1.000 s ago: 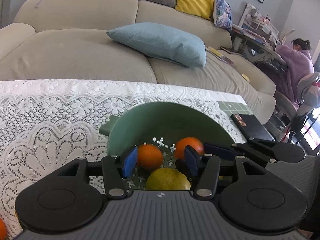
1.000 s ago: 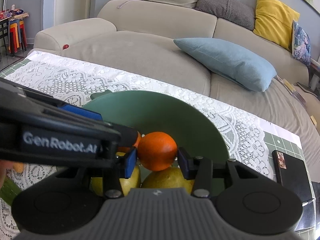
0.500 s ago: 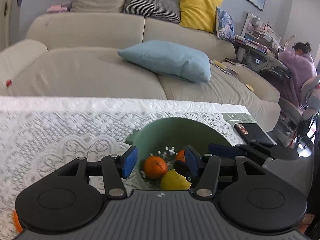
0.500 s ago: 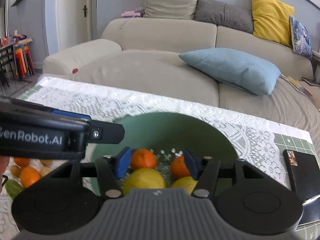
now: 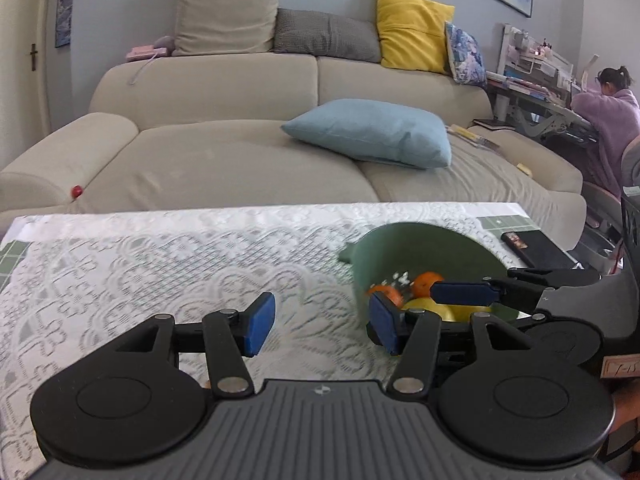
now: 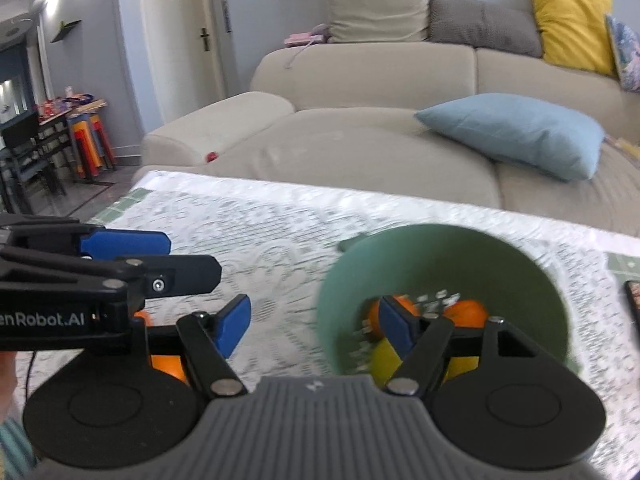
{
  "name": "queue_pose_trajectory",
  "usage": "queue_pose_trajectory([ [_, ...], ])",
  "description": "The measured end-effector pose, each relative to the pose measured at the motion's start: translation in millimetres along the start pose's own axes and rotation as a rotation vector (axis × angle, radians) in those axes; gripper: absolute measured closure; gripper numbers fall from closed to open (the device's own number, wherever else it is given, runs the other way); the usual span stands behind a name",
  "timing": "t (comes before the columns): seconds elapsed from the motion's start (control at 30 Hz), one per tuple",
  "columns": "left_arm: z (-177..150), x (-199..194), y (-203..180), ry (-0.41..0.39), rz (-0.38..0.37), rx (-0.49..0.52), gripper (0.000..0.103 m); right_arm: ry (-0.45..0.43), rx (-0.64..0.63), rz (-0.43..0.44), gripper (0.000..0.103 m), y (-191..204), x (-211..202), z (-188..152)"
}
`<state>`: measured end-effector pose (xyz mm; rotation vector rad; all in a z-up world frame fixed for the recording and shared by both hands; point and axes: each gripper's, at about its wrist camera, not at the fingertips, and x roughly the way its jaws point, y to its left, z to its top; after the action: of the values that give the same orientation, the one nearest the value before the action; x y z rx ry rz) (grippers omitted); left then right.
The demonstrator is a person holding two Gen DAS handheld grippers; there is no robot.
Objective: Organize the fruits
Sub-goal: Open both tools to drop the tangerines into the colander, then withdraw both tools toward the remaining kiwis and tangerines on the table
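Observation:
A green bowl (image 5: 420,248) stands on the lace tablecloth and holds two oranges (image 5: 427,282) and yellow fruit (image 5: 428,307). My left gripper (image 5: 322,323) hovers to the bowl's left, open, with only cloth between its blue pads. My right gripper (image 6: 314,326) is also left of the bowl (image 6: 440,258). Its jaws are opening and nothing is between them. Its right pad overlaps the bowl's oranges (image 6: 468,314) and yellow fruit (image 6: 464,362). Another orange (image 6: 168,364) lies on the table behind its left finger. The left gripper's fingers (image 6: 124,243) reach in from the left edge.
A black flat box (image 5: 528,244) lies at the table's right end. Behind the table is a beige sofa (image 5: 240,160) with a blue pillow (image 5: 372,132). A person in purple (image 5: 608,120) sits at a desk far right. Stools (image 6: 92,140) stand far left.
The right gripper has let go of the orange into the bowl and widened. Both grippers have pulled back and to the left, so the bowl now sits to their right.

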<state>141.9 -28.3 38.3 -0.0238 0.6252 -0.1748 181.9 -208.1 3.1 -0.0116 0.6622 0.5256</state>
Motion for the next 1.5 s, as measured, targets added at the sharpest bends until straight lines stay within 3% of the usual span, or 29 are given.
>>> queue_pose_trajectory([
  [0.5,-41,5,65,0.093,0.07,-0.055,0.039,0.135,0.007,0.063,0.035,32,38,-21],
  [0.9,-56,8,95,0.094,0.023,-0.155,0.039,0.14,0.083,0.119,0.035,36,53,-27],
  [1.5,-67,10,112,0.109,0.033,-0.216,0.039,0.188,0.154,0.196,0.053,51,84,-35],
])
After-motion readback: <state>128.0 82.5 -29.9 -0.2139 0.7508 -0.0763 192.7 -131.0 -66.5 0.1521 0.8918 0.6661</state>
